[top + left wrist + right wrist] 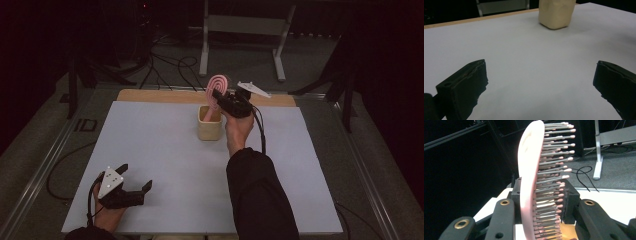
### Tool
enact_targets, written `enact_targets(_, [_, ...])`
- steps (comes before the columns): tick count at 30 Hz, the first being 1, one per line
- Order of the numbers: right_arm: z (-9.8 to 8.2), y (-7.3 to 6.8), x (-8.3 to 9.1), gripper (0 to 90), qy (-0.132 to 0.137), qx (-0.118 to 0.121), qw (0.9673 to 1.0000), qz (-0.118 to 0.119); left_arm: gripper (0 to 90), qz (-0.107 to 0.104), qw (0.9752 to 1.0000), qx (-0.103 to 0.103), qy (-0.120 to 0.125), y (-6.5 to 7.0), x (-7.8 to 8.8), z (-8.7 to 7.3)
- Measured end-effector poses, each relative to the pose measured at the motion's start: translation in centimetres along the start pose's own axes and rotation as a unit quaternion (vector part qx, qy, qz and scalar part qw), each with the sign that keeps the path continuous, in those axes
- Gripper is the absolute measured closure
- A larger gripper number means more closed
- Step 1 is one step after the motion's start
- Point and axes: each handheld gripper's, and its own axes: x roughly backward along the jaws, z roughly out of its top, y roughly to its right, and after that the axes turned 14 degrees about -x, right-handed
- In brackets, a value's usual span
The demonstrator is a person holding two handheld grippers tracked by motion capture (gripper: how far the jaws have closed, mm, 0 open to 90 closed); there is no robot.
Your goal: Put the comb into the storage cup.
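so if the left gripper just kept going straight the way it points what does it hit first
Probably the beige cup: it stands ahead of the open left gripper, slightly off centre, with bare white table between. Depth is uncertain.

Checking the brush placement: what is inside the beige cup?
The pink hairbrush's handle end dips into the beige cup, held by the right hand-held gripper. The cup's bottom is hidden.

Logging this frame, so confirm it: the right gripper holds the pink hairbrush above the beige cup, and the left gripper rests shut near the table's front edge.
One detail is wrong: the left gripper is open, not shut. The left gripper view shows its jaws wide apart with nothing between them. The rest holds: the right gripper grips the pink hairbrush above the beige cup.
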Motion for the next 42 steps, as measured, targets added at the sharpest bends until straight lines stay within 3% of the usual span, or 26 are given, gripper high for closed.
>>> enact_targets(42, [-2.4, 0.6, -1.6, 61.0, -0.028, -0.008, 0.9996, 0.006, 0.2, -0.001, 1.0000, 0.000, -0.001, -0.2, -0.1, -0.1])
